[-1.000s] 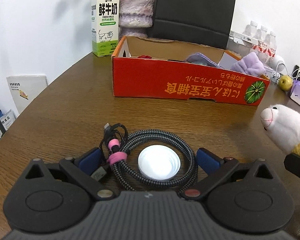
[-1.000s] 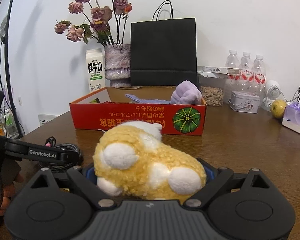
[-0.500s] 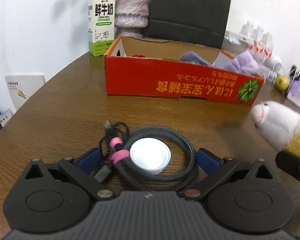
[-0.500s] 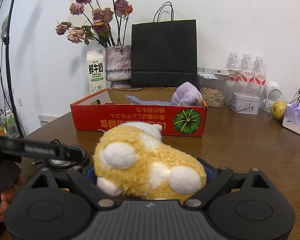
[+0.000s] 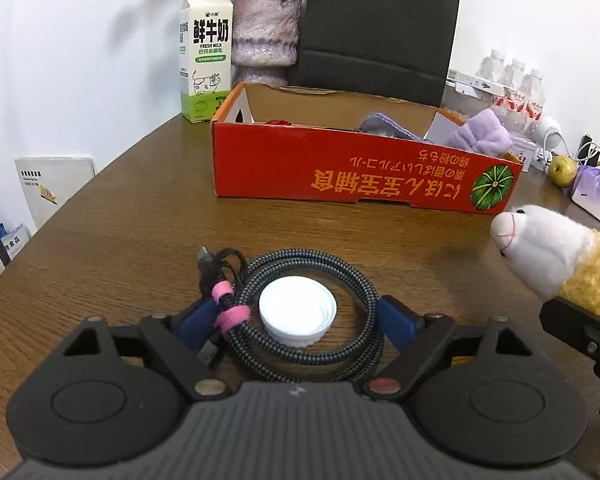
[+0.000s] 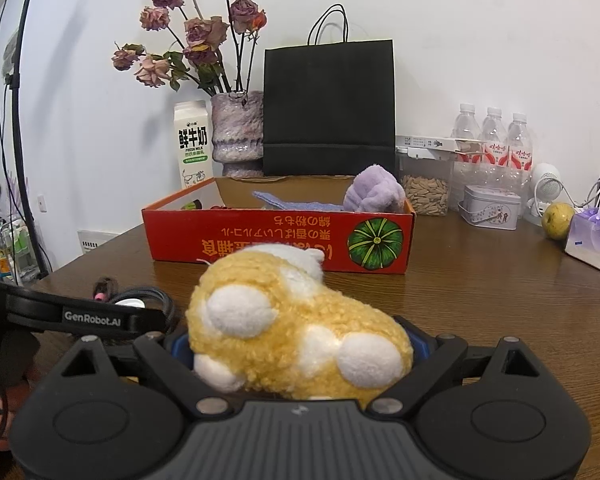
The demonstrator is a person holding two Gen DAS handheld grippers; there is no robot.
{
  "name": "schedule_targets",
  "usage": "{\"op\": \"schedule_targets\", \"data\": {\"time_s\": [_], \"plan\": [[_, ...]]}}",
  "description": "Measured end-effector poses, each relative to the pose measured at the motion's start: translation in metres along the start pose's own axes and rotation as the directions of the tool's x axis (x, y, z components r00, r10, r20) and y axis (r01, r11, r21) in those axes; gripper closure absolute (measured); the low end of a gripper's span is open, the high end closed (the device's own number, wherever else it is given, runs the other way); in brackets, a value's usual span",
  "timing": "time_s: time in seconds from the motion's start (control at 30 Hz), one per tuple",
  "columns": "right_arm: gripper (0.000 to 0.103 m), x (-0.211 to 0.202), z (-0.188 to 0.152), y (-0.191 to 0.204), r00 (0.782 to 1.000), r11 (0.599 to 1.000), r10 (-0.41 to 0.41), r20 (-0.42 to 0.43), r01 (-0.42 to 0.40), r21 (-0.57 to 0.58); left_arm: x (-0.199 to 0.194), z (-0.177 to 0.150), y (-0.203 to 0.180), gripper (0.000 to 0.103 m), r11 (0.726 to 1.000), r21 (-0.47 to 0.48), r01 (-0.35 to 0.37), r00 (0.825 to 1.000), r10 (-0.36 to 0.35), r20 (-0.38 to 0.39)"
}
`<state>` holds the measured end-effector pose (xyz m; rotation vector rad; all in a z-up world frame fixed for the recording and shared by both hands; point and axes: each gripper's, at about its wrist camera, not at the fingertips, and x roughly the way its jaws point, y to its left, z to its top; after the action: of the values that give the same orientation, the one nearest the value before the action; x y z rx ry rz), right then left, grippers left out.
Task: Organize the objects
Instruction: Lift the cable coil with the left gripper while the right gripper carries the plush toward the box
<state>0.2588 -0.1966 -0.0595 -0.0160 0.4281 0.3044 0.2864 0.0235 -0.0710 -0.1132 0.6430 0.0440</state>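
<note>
Braided cable (image 5: 312, 312), coiled and bound with pink ties, lies on the wooden table (image 5: 140, 208) with a white bottle cap (image 5: 297, 311) inside its loop. The left gripper (image 5: 298, 322) sits low over it, its blue fingers (image 5: 396, 322) set wide on either side of the coil, the left one touching the cable by the pink ties; whether they press it I cannot tell. The right gripper (image 6: 300, 350) is clamped on a yellow plush toy (image 6: 296, 328) with white patches, which fills the gap between its fingers. In the left wrist view the toy's white head (image 5: 540, 248) pokes in at the right edge. Farther back stands a red cardboard box (image 5: 360, 172) holding purple cloth items (image 6: 374, 196). Behind the box, along the far wall, stand a milk carton (image 5: 206, 68), a vase (image 6: 238, 132) of dried roses and a black paper bag (image 6: 328, 108). At the far right are water bottles (image 6: 494, 140) and a yellow-green fruit (image 6: 558, 220).
</note>
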Motion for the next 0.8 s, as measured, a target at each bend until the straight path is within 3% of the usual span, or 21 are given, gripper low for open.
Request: {"op": "schedule_targets", "data": {"time_s": [0.3,0.8], "plan": [[0.01,-0.002,0.0,0.002,1.0,1.0,0.007,0.006,-0.007,-0.003,-0.033,-0.003,0.001,0.016,1.0,-0.007,-0.014,0.985,0.015,0.174],[0.01,-0.013,0.0,0.01,0.995,0.999,0.018,0.096,-0.014,-0.045,-0.057,-0.004,-0.005,0.016,0.999,-0.03,-0.026,0.968,0.033,0.25]]}}
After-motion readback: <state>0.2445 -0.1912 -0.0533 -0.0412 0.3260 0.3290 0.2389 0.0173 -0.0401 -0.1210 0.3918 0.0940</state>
